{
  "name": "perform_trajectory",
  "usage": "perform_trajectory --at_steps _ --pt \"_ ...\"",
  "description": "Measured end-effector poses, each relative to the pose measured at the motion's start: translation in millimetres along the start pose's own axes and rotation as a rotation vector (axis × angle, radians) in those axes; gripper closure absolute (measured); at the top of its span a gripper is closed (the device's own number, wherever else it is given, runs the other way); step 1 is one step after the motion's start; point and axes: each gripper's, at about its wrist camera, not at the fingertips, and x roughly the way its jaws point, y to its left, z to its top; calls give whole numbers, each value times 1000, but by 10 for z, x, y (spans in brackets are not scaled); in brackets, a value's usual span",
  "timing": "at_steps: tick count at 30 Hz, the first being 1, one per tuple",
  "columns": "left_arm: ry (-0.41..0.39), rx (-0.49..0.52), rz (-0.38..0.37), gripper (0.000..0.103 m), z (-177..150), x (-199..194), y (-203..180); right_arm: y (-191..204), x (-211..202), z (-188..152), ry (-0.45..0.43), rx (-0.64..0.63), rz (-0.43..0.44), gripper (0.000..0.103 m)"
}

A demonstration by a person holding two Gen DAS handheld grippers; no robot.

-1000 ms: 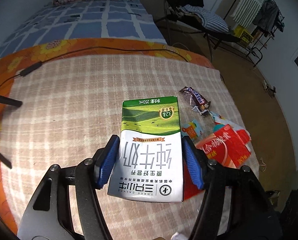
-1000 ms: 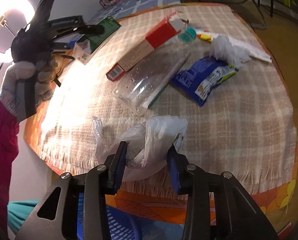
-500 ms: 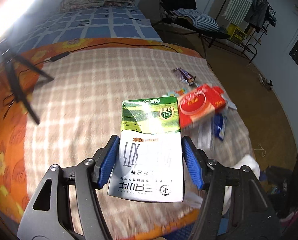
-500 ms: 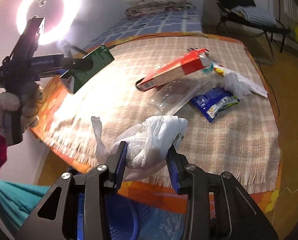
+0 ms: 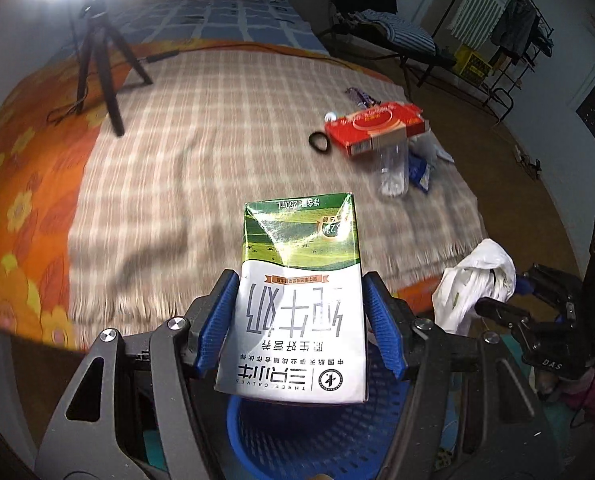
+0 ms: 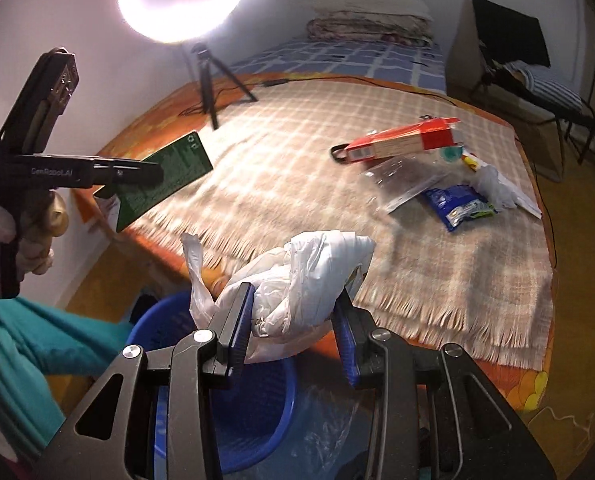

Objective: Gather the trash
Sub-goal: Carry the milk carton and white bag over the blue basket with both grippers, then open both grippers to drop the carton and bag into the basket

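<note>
Since a sec ago both your hands have pulled back off the bed toward its near edge: the blue bin, not in the left view then, now sits right under the carton, and the ring light and tripod have swung into both views.

Step in hand, as I read it: the carry to the bin, w/ two bits of trash at once. Left gripper is clamped on the carton, blue pads flat against both its sides. Right gripper is pinched on the white bag, crumpled between the pads. From the left cam the carton hangs over the bin's mouth. From the right cam the bag looks to hang at the bin's bed-side rim, so not clearly over it.

Next move, my guess: bring the bag further over the bin, then let go of each piece so it falls inside. Carton looks ready first.

Farther out from the bin, on the plaid blanket, more trash is left: clear bottle, red box, blue wrapper, a black ring beside the box, a candy wrapper beyond it.

View diffs: right cam shows your left hand and the carton's green back face; left cam shows the carton's printed front. Only the right cam shows the blue wrapper in full.
</note>
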Motion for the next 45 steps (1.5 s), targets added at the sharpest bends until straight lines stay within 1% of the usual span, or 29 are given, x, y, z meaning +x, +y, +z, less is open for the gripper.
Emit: perform_trajectory --at_steps 3,8,13,20,25,29,36,45 --pt "5 -5 4 38 -196 -49 7 86 8 -112 14 -17 -2 67" --pt "25 19 9 38 -522 -61 -48 143 97 -295 58 -21 -6 67" --pt "79 57 15 38 -830 70 -135 199 181 -457 99 -42 -15 67" --pt "169 94 20 38 -1115 312 -164 375 313 -623 150 -120 -33 67" --pt "227 106 35 38 -1263 489 -172 403 429 -697 194 -130 -30 67" --pt "248 146 68 38 -1373 586 -230 408 525 -771 229 -129 -32 67" --pt "314 164 70 38 -1532 759 -270 495 634 -888 270 -154 -23 66" --pt "329 149 72 36 -1539 869 -279 504 694 -942 301 -146 -7 65"
